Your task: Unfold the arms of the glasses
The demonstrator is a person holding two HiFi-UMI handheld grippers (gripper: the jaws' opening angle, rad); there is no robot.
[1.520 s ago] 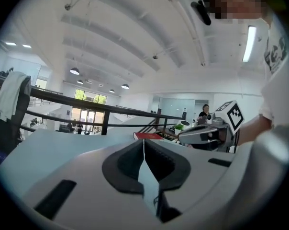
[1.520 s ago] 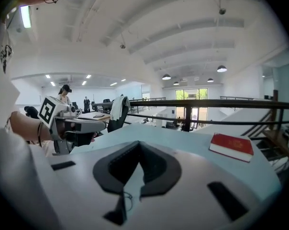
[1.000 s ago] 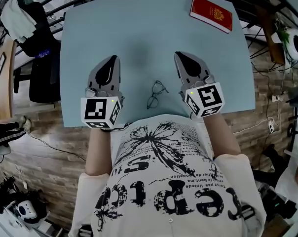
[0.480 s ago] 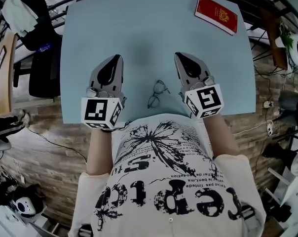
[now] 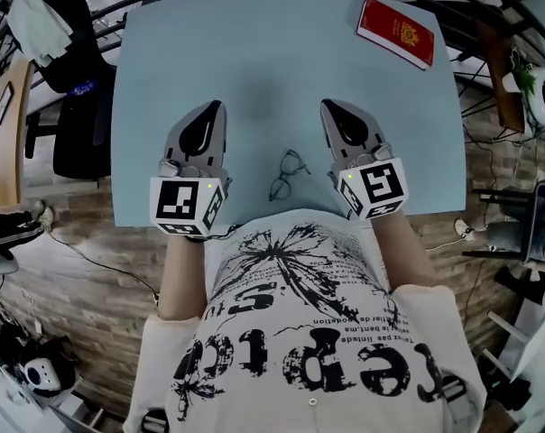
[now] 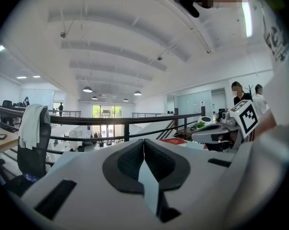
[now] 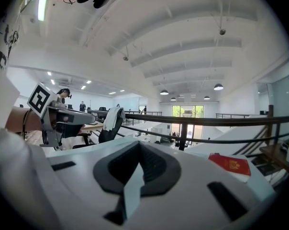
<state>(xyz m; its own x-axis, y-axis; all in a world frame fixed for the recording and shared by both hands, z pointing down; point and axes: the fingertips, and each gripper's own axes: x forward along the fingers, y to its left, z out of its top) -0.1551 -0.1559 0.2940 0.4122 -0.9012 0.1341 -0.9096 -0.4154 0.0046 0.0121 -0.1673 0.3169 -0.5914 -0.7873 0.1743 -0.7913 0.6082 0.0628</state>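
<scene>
On the pale blue desk [image 5: 254, 52], close to its near edge and just ahead of the person's printed T-shirt [image 5: 300, 332], a pair of thin dark-framed glasses [image 5: 288, 173] lies flat. It sits between the two grippers, a little nearer the right one, and neither touches it. The head view shows it too small to tell whether its arms are folded in or out. The left gripper [image 5: 214, 108] is over the desk to the left of the glasses, and the right gripper [image 5: 332, 106] is to their right. Both point away from the person toward the far edge, each with its black-and-white marker cube [image 5: 184, 204] at the rear, by the person's wrist. In the left gripper view the dark ribbed fingers [image 6: 130, 162] are pressed together along a single seam with nothing between them. The right gripper view shows the same, its fingers [image 7: 156, 164] shut tight and empty. A red booklet with a gold crest [image 5: 396, 32], like a passport, lies well apart at the far right corner of the desk. Beyond the far left corner stands a dark office chair [image 5: 69, 70] with a white garment over its back, and a black railing [image 6: 135, 120] runs behind the desk.
</scene>
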